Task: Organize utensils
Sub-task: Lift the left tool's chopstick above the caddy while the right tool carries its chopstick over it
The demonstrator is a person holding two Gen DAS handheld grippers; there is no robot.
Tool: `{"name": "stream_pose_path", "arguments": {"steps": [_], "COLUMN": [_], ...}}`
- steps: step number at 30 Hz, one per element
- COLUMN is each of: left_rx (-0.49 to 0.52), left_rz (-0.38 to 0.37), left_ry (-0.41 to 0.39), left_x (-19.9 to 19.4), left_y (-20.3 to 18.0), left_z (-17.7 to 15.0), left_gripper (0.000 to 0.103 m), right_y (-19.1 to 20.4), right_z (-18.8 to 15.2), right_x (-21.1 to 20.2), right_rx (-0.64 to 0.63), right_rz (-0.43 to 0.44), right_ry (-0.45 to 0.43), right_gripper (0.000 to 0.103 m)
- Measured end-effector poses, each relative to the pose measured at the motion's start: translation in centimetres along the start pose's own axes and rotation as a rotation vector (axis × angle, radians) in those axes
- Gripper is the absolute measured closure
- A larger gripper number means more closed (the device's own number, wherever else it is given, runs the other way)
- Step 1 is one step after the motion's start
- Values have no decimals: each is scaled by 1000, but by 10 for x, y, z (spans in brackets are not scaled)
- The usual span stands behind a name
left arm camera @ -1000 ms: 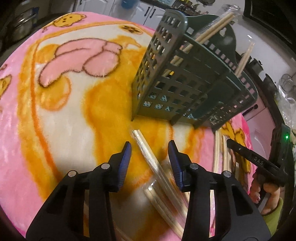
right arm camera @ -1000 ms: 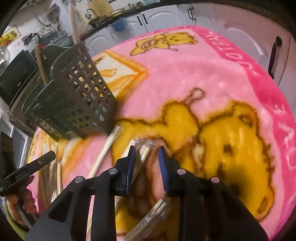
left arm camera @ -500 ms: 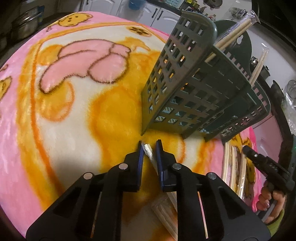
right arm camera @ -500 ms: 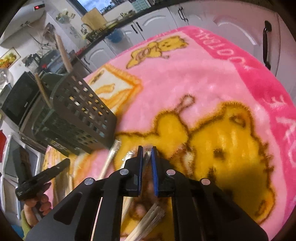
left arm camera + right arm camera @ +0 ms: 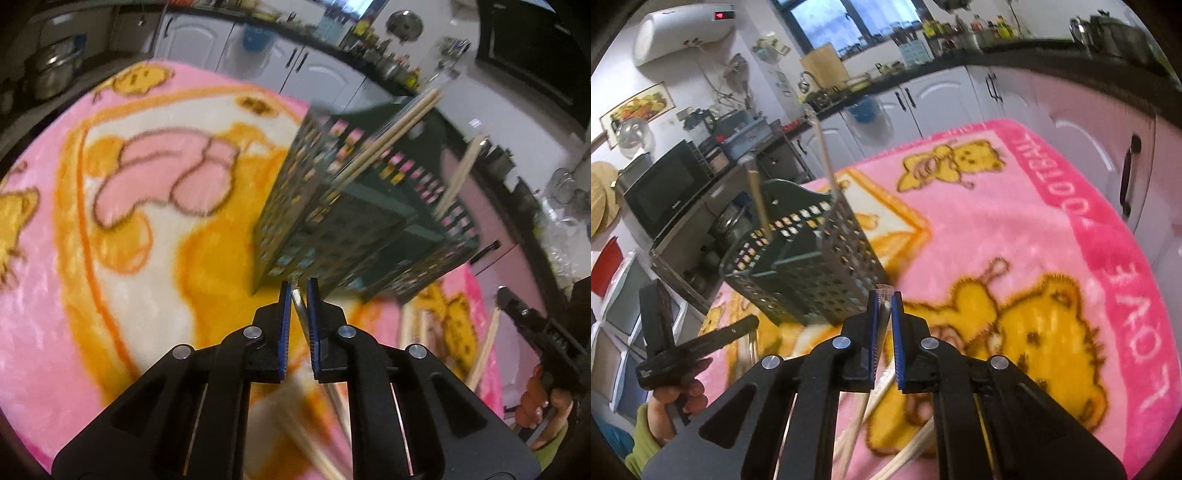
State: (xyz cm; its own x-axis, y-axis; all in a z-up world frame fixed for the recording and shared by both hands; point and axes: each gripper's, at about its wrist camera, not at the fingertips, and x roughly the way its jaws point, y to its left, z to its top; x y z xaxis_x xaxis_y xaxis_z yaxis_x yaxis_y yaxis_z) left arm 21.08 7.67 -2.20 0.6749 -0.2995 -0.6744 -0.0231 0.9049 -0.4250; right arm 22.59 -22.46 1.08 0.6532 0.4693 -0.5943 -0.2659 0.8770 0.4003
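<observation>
A dark green perforated utensil basket (image 5: 354, 218) stands on the pink cartoon blanket (image 5: 110, 258), with wrapped chopstick pairs (image 5: 399, 129) leaning in its compartments. It also shows in the right wrist view (image 5: 809, 262). My left gripper (image 5: 298, 295) is shut on a plastic-wrapped chopstick pair (image 5: 300, 310), lifted just in front of the basket's base. My right gripper (image 5: 884, 299) is shut on another wrapped chopstick pair (image 5: 885, 314), held up to the right of the basket.
More wrapped chopsticks (image 5: 484, 350) lie on the blanket to the right of the basket, and some below my right gripper (image 5: 908, 450). Kitchen cabinets (image 5: 960, 107) and a counter stand behind. A microwave (image 5: 661, 192) stands at the left.
Both grippers closed on wrapped chopstick pairs and lifted them off the blanket. Both have risen and come closer to the basket.
</observation>
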Motion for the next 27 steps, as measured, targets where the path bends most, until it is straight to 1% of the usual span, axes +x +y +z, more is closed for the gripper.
{"name": "stream_pose_path", "arguments": {"steps": [3, 6, 15, 20, 27], "left_rx": [17, 43, 121, 163, 227], "left_rz": [-32, -49, -112, -131, -156], "left_ry": [-41, -80, -156, -192, -252], "left_x": [-12, -27, -61, -79, -102], "left_y": [-15, -27, -60, -75, -95], "left_z": [3, 5, 16, 23, 42], "left_gripper": [99, 99, 101, 101, 101], "right_y": [10, 24, 68, 80, 90], "right_z": [2, 2, 2, 6, 17], "right_x": [-10, -23, -59, -70, -80], "right_rx": [-28, -77, -225, -267, -284], "right_rz": [10, 15, 29, 27, 47], "right_ry": [-28, -58, -163, -209, -261], "right_gripper": [96, 97, 97, 97, 97]}}
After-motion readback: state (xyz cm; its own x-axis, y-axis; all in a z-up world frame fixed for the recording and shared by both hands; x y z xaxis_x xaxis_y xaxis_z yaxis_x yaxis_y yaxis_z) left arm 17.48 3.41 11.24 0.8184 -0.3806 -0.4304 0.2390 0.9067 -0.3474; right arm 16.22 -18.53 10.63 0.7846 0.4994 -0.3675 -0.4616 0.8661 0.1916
